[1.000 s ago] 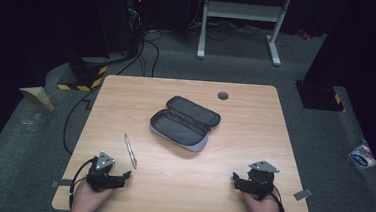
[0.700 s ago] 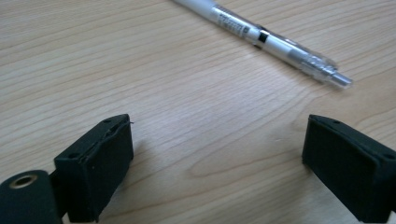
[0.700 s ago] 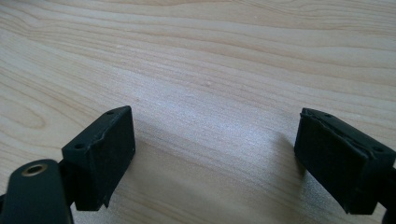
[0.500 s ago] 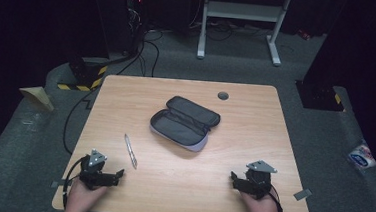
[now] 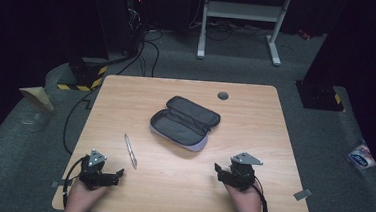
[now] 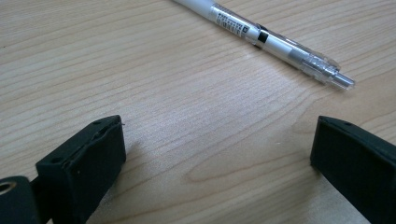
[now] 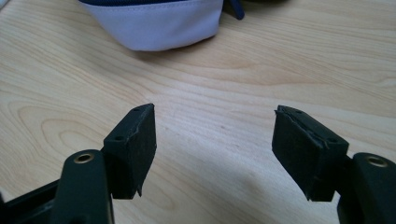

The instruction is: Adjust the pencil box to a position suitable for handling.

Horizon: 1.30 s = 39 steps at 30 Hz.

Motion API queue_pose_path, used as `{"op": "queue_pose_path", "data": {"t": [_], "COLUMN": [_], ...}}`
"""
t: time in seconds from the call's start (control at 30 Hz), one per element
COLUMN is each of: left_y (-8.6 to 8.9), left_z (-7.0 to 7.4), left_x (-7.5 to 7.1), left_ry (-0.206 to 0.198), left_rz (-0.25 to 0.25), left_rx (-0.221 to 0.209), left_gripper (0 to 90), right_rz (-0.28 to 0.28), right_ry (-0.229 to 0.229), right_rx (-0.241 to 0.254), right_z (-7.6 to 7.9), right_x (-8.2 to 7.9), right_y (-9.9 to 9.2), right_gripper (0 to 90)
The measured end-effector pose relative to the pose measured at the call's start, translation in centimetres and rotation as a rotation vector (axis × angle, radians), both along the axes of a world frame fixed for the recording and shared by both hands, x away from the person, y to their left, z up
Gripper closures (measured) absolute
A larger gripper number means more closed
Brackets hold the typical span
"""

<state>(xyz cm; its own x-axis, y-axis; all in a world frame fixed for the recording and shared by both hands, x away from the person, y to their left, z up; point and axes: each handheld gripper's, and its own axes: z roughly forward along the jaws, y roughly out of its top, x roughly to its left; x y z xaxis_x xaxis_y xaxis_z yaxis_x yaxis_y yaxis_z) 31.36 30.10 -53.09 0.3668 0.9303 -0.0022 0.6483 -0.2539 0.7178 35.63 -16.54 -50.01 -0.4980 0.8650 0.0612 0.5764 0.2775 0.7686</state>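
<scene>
Both grippers have shifted since the earlier frames: our left gripper (image 5: 116, 173) has drawn back toward the near-left corner of the table (image 5: 273, 142) and now points right, toward the lower end of the pen (image 5: 130, 151), while our right gripper (image 5: 217, 168) has slid left and forward, nearer the pencil case (image 5: 185, 123). The pen and the case lie where they did.

Our left gripper's jaws have been opening and now stand wide with nothing between them; in the left gripper view the pen (image 6: 261, 37) lies on bare wood just beyond them, its clear tip toward the right jaw, untouched. Our right gripper's jaws have just been closing, yet a broad gap remains and we see bare table in it; the pale end of the case (image 7: 154, 23) sits a little past them, apart from both pads.

We judge the work to be at its very start. The case already lies unzipped and spread open near the table's middle, and we see nothing inside it. The pen lies flat to its left, well apart from it. What is left is nearly everything: we must close on the pen, lift it, carry it over and set it in the open case, then probably shut the case, with 1 gripper steadying it. A small dark disc (image 5: 223, 95) sits beyond, uninvolved.
</scene>
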Motion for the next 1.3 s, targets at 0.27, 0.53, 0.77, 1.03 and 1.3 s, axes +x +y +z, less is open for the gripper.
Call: {"op": "queue_pose_path", "data": {"t": [0.27, 0.53, 0.77, 1.03, 1.3], "left_y": [0.0, 0.0, 0.0, 0.0, 0.0], "left_z": [0.0, 0.0, 0.0, 0.0, 0.0], "left_x": [0.0, 0.0, 0.0, 0.1, 0.1], "left_ry": [0.000, 0.000, 0.000, -0.002, -0.002], "left_rz": [-0.002, -0.003, -0.003, -0.007, -0.011], "left_rx": [0.003, 0.003, 0.003, 0.005, 0.005], "left_gripper": [3.5, 3.5, 3.5, 3.6, 3.7], "right_rz": [0.011, 0.014, 0.013, 0.033, 0.024], "right_ry": [0.002, 0.002, -0.013, -0.051, -0.047], "right_rx": [0.007, 0.017, 0.035, 0.038, -0.001], "right_z": [0.8, 0.9, 1.6, 3.0, 3.1], "right_x": [0.9, 2.0, 3.2, 4.9, 6.7], "right_y": [1.5, 2.3, 3.6, 6.2, 8.0], "right_gripper": [36.2, 37.8, 37.8, 40.1, 39.5]}}
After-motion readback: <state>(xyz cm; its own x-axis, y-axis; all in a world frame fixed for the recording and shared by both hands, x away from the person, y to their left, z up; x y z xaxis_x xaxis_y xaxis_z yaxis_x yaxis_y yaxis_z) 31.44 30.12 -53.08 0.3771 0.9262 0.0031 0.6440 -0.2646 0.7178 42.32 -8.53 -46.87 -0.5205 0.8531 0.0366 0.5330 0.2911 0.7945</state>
